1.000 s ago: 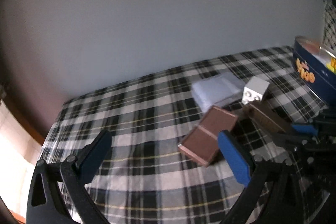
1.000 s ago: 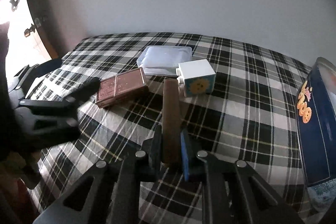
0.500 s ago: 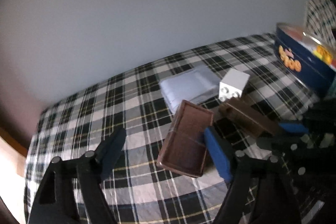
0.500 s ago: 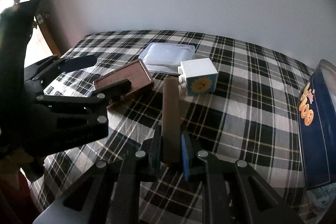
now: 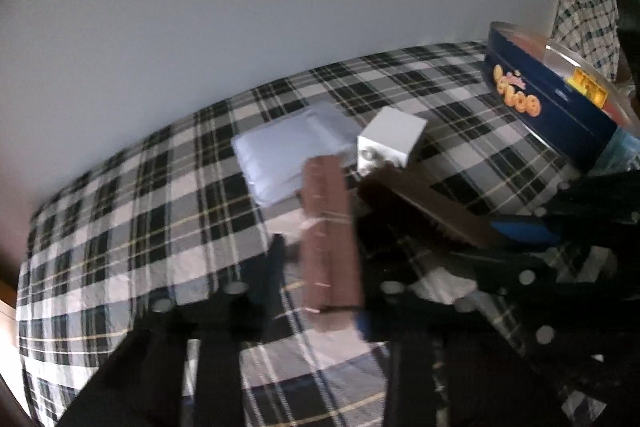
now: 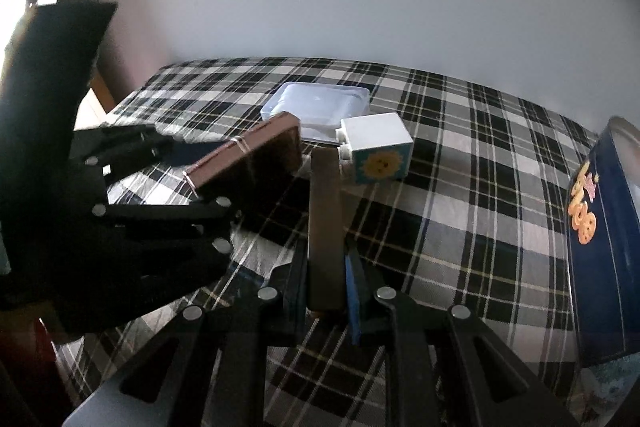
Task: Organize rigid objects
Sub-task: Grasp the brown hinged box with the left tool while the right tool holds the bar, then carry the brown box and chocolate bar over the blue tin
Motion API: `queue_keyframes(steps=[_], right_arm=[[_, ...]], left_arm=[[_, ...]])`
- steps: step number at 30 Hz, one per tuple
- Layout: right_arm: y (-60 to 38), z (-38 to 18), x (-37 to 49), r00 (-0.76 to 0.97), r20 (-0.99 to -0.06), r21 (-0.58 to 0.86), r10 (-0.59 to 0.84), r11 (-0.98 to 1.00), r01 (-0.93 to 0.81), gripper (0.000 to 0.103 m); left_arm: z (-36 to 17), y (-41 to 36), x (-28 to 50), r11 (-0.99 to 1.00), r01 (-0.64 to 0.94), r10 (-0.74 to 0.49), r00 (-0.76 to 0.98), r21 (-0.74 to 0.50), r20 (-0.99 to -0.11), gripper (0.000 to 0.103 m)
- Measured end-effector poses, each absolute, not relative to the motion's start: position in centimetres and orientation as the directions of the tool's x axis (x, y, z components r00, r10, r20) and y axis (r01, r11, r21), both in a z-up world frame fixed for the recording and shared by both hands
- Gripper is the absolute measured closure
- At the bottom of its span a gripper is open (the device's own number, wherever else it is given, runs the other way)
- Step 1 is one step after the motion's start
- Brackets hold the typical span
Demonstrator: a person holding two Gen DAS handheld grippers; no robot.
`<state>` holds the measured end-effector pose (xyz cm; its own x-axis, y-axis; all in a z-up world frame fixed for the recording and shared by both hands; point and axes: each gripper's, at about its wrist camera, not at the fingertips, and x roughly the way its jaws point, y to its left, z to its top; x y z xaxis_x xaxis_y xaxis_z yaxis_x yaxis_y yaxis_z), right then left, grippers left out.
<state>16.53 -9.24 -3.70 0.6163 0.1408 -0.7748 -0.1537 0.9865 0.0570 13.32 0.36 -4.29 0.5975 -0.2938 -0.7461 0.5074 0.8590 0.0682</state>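
A brown flat box (image 5: 326, 199) stands tipped up on its long edge between the fingers of my left gripper (image 5: 320, 267), whose jaws are closing and press on its two faces. The right wrist view shows the same box (image 6: 248, 163) raised off the cloth in the left gripper (image 6: 216, 179). My right gripper (image 6: 326, 267) is shut on a thin dark brown slab (image 6: 324, 203), held edge up and pointing away. A white cube with a sun face (image 6: 378, 151) and a clear plastic case (image 6: 320, 103) lie just beyond.
A black and white plaid cloth (image 6: 460, 227) covers the surface up to a pale wall. A blue round cookie tin (image 6: 600, 227) stands at the right edge. At the far left the cloth ends near a bright doorway.
My left gripper has moved in over the brown box and closed on it. The box has tipped from flat onto its edge. The right gripper and its slab have not moved.
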Motion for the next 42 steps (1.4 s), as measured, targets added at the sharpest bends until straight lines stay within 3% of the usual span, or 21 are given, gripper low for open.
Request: queue_keyframes(steps=[4,10,24,28,34,42], right_arm=[[-9.9,-3.6,16.4,0.621,-0.767,0.094,0.16,0.986,-0.138,0.085],[-10.5,-2.7,15.6,0.659,-0.731,0.112,0.18,0.983,-0.145,0.085],[-13.5,0.5,13.5,0.738,-0.605,0.268,0.298,0.949,-0.164,0.089],[-14.4,2.5,11.6,0.799,-0.516,0.265,0.31,0.944,-0.196,0.089],[-16.3,4.7,7.9,0.887,-0.383,0.202,0.258,0.96,-0.192,0.089],[-19.3,5.4,5.6,0.924,-0.328,0.161,0.199,0.975,-0.153,0.089]], left_arm=[[-4.2,0.1,13.3,0.878,0.478,-0.294,0.605,0.042,-0.74,0.087],[-3.0,2.6,12.5,0.919,0.387,-0.336,0.659,-0.079,-0.673,0.088],[-1.7,4.2,9.7,0.946,0.225,-0.319,0.768,-0.233,-0.555,0.088],[-0.8,2.8,8.0,0.958,0.224,-0.285,0.815,-0.179,-0.505,0.088],[0.2,1.0,6.5,0.955,0.222,-0.289,0.85,-0.199,-0.44,0.088],[0.9,-1.6,5.4,0.959,0.22,-0.275,0.869,-0.176,-0.412,0.088]])
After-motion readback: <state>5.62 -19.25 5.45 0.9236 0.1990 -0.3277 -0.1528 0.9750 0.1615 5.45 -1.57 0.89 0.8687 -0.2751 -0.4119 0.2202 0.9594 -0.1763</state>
